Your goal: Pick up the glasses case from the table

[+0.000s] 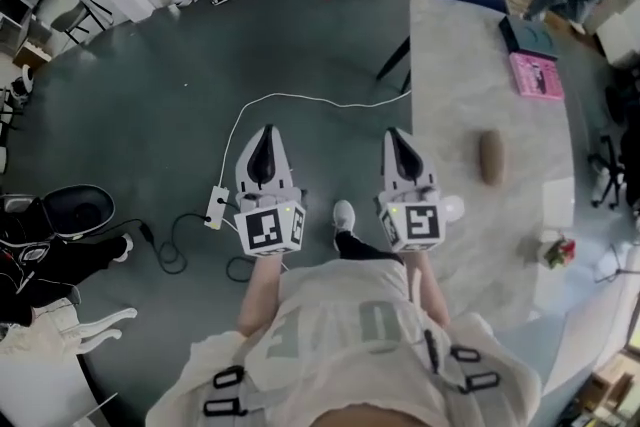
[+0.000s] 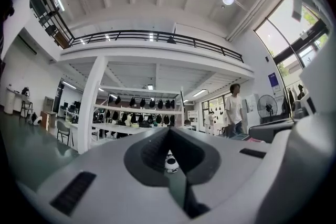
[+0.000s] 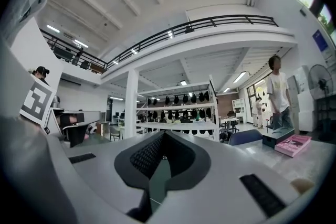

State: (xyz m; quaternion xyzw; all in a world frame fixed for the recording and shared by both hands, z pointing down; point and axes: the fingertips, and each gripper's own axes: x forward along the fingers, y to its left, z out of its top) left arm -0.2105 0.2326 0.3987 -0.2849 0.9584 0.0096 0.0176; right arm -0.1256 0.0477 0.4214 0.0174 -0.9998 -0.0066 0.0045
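Head view shows the approach step, with nothing grasped: the grey left claw [image 1: 266, 140], jaws together and empty, is held level over the dark green floor [image 1: 150, 115]. Beside it the grey right claw [image 1: 397, 140], likewise closed on nothing, sits at the edge of the pale marble-patterned worktop [image 1: 470, 65]. Further right, the brown oval glasses case [image 1: 491, 157] lies on that worktop, apart from both. Next, I judge, the right claw must open, reach across and straddle the case.

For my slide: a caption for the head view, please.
Left tool and right tool, shut, empty; case untouched on the table.
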